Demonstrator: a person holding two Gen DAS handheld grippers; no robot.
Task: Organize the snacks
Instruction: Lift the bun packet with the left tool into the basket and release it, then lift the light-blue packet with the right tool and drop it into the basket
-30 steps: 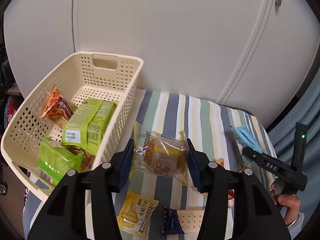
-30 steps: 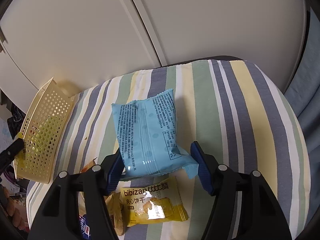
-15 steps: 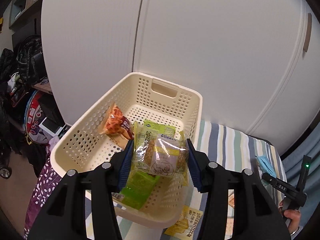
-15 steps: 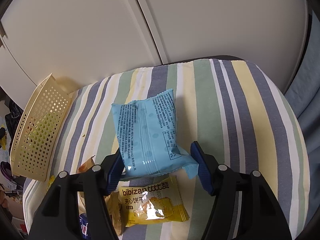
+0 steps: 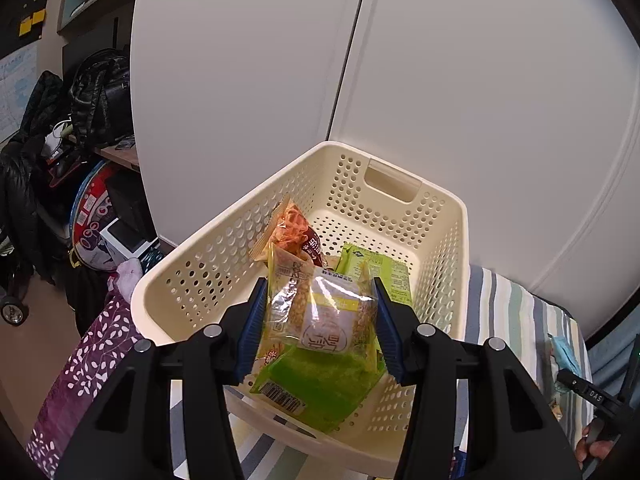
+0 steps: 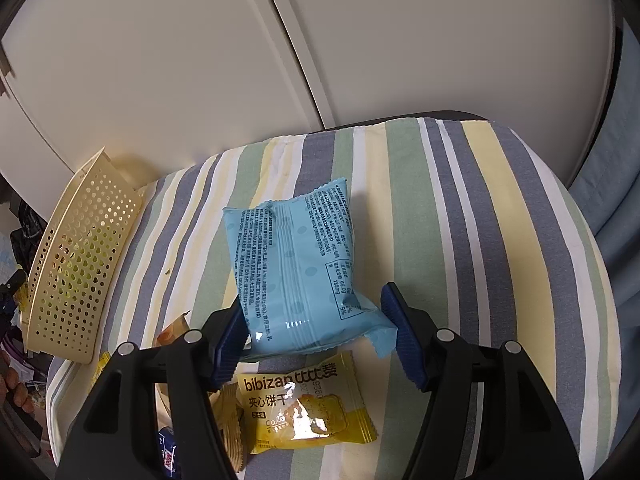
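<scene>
L tool point(image 5: 318, 322) is clenched on a clear cake pack point(image 5: 320, 312), pads pressing its two side edges. The pack is upright, long axis running away from the tool, top seal at the far end, leaning a bit left. It's see-through w/ a yellow band, a round brown cake inside and a white round label near the tool end. It hangs above the cream basket point(image 5: 448, 280), over the near half. Below it, just under the tool, lies a green pack point(image 5: 320, 388), barcode at its near left corner. Ahead of the tool are an orange pack point(image 5: 294, 232), propped vs the basket's left wall, and a 2nd green pack point(image 5: 384, 276), front-right, lying flat.

R tool point(image 6: 314, 334) is released, jaws wide, a blue pack point(image 6: 296, 276) between them. The left pad is at the pack's edge; the right pad is clear of it. The blue pack lies flat on the striped worktop point(image 6: 460, 208), back side up w/ dark print, long axis pointing away from the tool, tilted slightly left. A yellow biscuit pack point(image 6: 304, 404) lies closer in, under the tool, text readable from the tool side. The basket's side wall is far left of this tool.
</scene>
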